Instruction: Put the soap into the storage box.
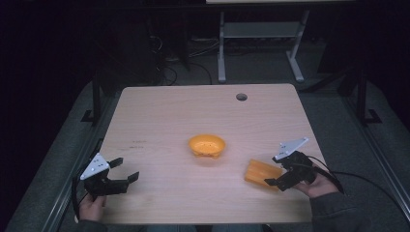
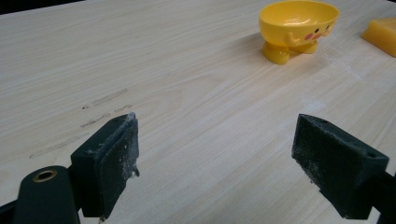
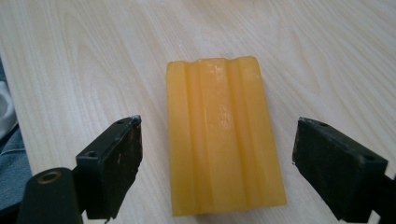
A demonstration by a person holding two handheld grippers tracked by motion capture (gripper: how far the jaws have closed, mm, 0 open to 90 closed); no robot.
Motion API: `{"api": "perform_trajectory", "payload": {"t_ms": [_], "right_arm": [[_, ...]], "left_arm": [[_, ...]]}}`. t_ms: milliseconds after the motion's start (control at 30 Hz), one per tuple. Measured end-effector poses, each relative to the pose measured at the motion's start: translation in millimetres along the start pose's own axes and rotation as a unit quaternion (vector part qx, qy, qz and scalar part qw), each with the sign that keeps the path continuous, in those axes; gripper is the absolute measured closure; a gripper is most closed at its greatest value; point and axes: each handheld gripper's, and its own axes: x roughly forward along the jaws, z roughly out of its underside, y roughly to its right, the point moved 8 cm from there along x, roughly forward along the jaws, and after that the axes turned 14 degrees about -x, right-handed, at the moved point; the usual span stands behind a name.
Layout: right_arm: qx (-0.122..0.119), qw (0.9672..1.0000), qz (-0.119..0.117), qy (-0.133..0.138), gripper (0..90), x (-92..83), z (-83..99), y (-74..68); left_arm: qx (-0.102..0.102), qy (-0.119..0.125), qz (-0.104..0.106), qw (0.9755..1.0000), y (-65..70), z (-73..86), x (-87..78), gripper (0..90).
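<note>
While the right gripper [image 1: 273,180] hangs over the near-right part of the table [image 1: 159,111], its jaws are spread wide with the orange ridged block [image 1: 262,174] lying flat between them, no contact on either side. In the right gripper view the block [image 3: 222,135] sits centred in the gap, long axis pointing away from the camera, clear wood showing between it and each pad. Block has lengthwise grooves on its top face. It rests on the table, just right of and nearer than the yellow bowl [image 1: 207,145].

Left gripper [image 1: 124,170] is at the near-left corner, jaws also spread, nothing between them, just bare tabletop. The left gripper view shows white dust on the pad [image 2: 112,163]; bowl [image 2: 298,28] is far right in that view, upright on small feet, with a face printed on its side, and a corner of the block [image 2: 382,33] beyond it.

Bowl sits around the table centre, well apart from both grippers.
</note>
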Motion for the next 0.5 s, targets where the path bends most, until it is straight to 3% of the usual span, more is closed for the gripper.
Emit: {"api": "perform_trajectory", "payload": {"t_ms": [500], "right_arm": [[-0.01, 0.9994, -0.014, -0.032, 15.4, 25.3, 2.4, 4.5]], "left_arm": [[0.0, 0.0, 0.003, 1.0, 0.6, -0.1, 0.3, 14.3]]}}
